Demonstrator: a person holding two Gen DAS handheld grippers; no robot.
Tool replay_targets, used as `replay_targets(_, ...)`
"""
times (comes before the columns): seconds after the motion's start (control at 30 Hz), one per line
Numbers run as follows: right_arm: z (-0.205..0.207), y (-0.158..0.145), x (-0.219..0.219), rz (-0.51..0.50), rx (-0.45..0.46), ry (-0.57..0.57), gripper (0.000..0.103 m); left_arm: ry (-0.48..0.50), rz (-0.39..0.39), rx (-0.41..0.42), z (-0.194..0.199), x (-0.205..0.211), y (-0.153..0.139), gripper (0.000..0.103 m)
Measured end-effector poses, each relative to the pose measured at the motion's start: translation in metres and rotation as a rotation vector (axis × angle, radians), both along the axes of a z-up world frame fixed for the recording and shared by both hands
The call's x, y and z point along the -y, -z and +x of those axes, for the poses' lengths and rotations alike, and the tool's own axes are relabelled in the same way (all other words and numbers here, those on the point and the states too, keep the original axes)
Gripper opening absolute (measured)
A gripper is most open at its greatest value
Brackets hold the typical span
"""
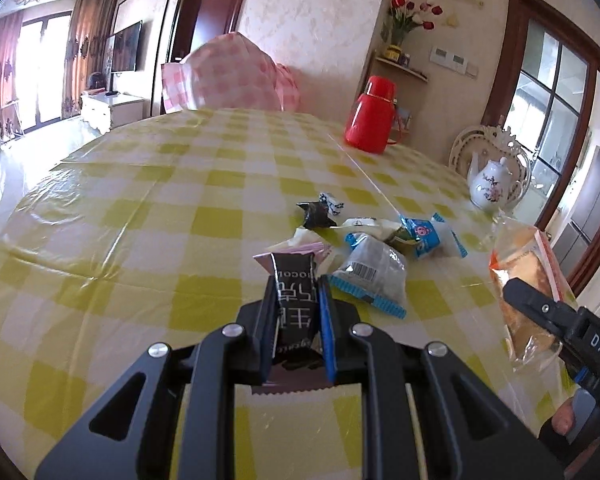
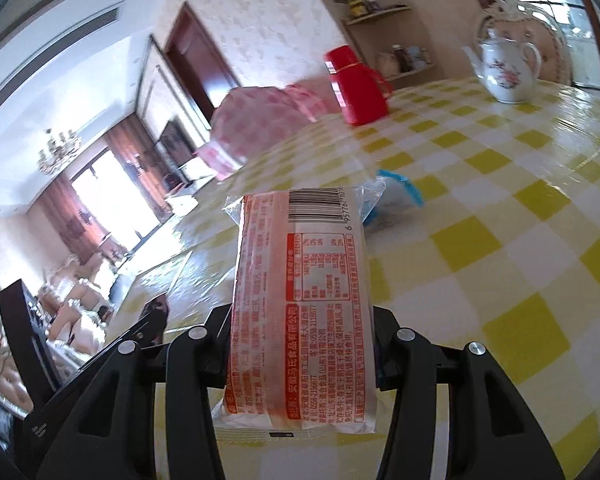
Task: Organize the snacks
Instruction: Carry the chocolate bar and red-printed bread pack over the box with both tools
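My left gripper (image 1: 295,288) is shut on a black chocolate bar packet (image 1: 294,300) and holds it just above the yellow checked table (image 1: 140,208). Beyond it lies a loose pile of snacks: a clear packet with blue edges (image 1: 374,274), a blue cartoon packet (image 1: 432,236), a pink packet (image 1: 308,249) and a small black wrapper (image 1: 316,214). My right gripper (image 2: 302,320) is shut on an orange-printed bread packet (image 2: 300,300), held above the table. That packet also shows at the right of the left wrist view (image 1: 528,280).
A red thermos (image 1: 372,116) stands at the far side of the table and a white floral teapot (image 1: 494,186) at the right edge. A pink checked chair cover (image 1: 232,76) is behind the table. A blue packet (image 2: 396,196) lies ahead of the right gripper.
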State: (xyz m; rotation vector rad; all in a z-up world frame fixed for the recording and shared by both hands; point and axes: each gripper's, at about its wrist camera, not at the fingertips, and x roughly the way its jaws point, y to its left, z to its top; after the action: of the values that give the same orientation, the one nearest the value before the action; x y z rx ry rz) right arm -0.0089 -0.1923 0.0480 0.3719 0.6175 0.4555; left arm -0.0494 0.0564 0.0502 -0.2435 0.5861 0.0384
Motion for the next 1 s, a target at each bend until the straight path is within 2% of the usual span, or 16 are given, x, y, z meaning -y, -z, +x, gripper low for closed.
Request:
replay_targets(0.37,-0.024,0.001,-0.034,-0.028,0.006,-0.112,0.048,-0.022,-0.006,-0.018,-0.029,-0.025,-0.003,0.019)
replay_targets(0.67,-0.050,-0.006,-0.055,0.018,0.021,-0.167,0.048,-0.064,0.011,0.005,-0.067,-0.057,-0.015,0.019)
replay_targets(1.0,-0.075,-0.012,-0.098,0.011,0.040,-0.274,0.048,-0.092,0.036,0.013,-0.110,-0.090,-0.019,0.019)
